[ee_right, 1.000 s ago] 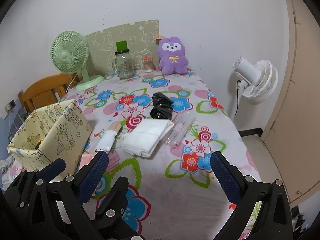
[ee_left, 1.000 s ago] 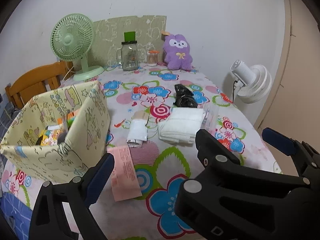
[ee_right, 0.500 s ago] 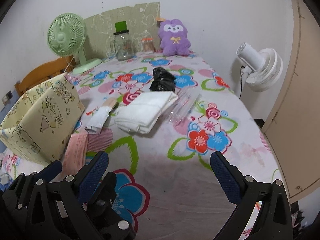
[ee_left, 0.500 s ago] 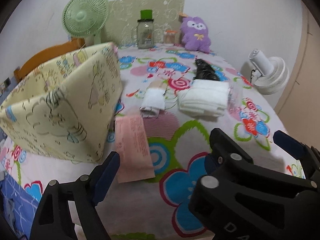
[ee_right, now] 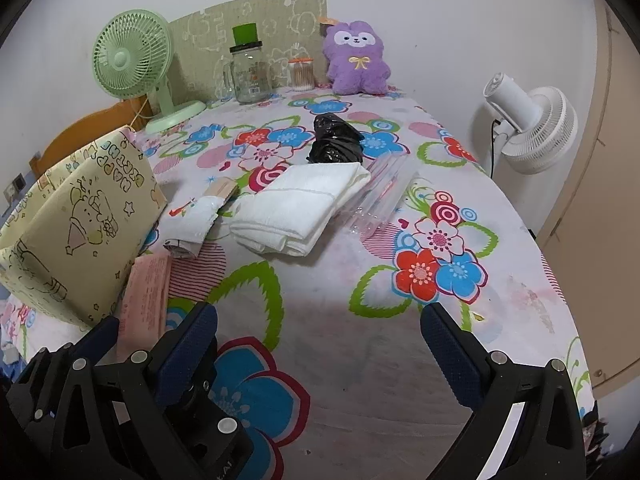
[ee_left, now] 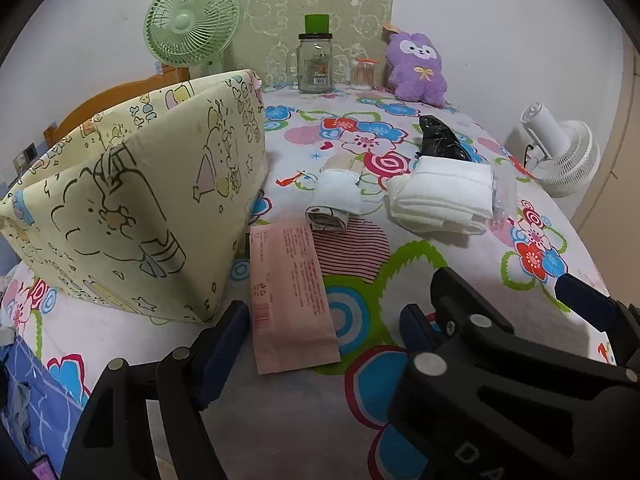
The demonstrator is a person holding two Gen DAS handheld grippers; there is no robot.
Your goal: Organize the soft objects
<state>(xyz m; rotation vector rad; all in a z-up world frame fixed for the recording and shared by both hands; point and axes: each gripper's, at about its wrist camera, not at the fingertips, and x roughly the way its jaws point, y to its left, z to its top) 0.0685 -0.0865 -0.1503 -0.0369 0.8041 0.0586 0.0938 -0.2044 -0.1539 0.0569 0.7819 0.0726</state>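
Observation:
A pink packet (ee_left: 288, 288) lies flat on the flowered tablecloth beside a yellow fabric box (ee_left: 140, 220). My left gripper (ee_left: 320, 328) hangs low over the packet's near end with its jaws closing, the packet between the fingers but untouched. Farther back lie a rolled white cloth (ee_left: 336, 196), a folded white towel (ee_left: 440, 196), a black plastic bag (ee_left: 440, 140) and a purple plush (ee_left: 416, 68). My right gripper (ee_right: 320, 328) stands open over bare tablecloth, close to the right of the left one, nothing between its fingers. The towel (ee_right: 296, 208) and a clear plastic bag (ee_right: 380, 196) lie ahead of it.
A green fan (ee_left: 192, 32), a glass jar (ee_left: 316, 64) and a small swab pot (ee_left: 362, 74) stand along the back wall. A white fan (ee_right: 532, 124) stands off the table's right edge. A wooden chair (ee_left: 104, 104) sits behind the box.
Both grippers have sunk toward the table. The left jaws have narrowed, and the pink packet's near end now lies between them. The box fills more of the left view.

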